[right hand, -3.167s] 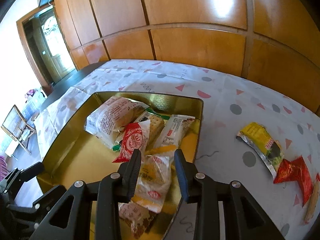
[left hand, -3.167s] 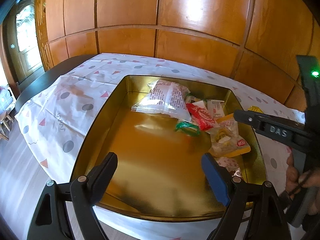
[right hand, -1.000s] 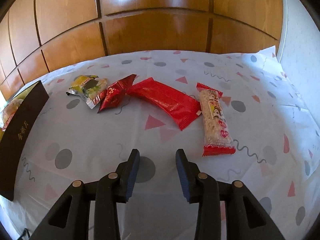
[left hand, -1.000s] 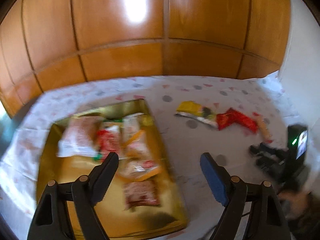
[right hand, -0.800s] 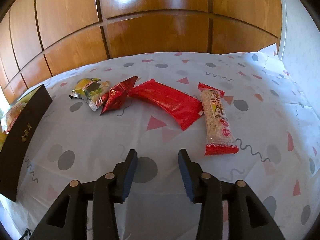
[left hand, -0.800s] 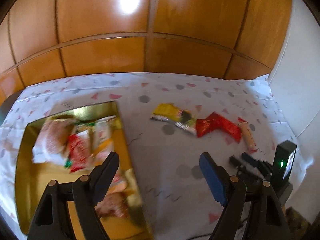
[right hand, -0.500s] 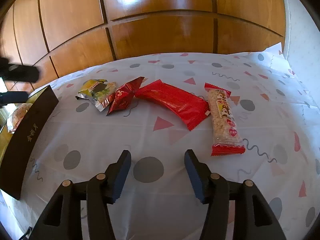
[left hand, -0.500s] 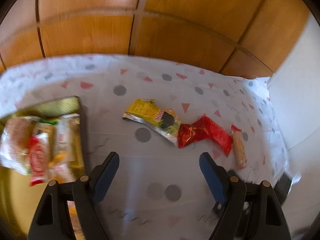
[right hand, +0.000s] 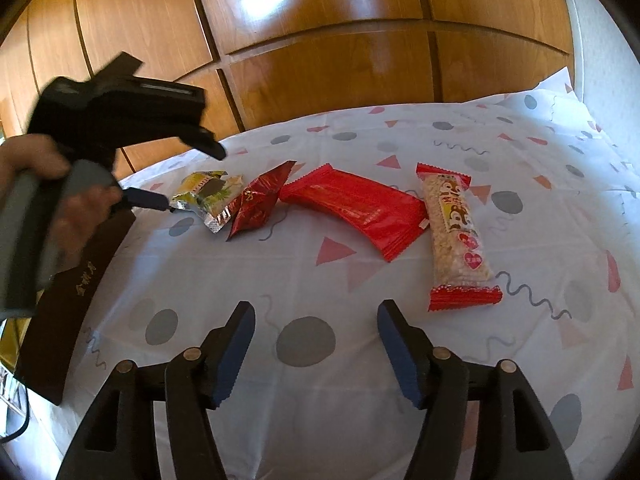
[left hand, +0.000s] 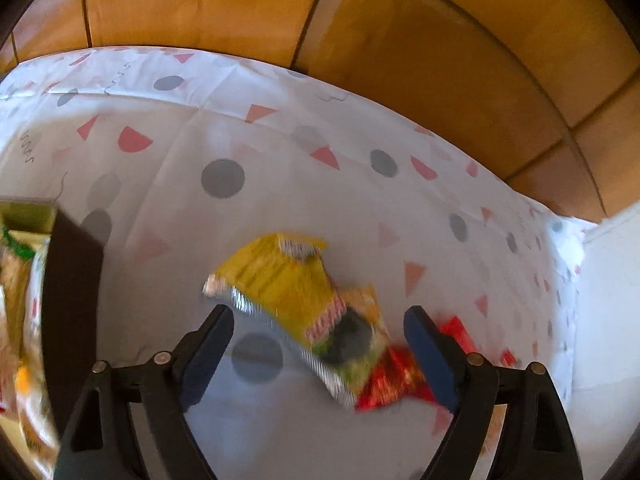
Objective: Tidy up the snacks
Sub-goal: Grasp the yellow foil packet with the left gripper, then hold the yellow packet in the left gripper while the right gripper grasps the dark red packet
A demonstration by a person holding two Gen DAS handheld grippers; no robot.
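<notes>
A yellow-green snack packet lies on the patterned tablecloth, also seen in the right wrist view. My left gripper is open, its fingers either side of the packet and close above it. A small red foil snack touches the packet's end. A long red wrapper and a rice-crisp bar lie further right. My right gripper is open and empty, hovering over bare cloth in front of them. The gold tin's dark wall is at the left, with snacks inside.
A wooden panelled wall runs behind the table. A white wall borders the right end. The person's hand holds the left gripper just above the tin's edge.
My left gripper has swung from the tin to the right and dropped low over the yellow-green packet. My right gripper has opened wider and barely moved.
</notes>
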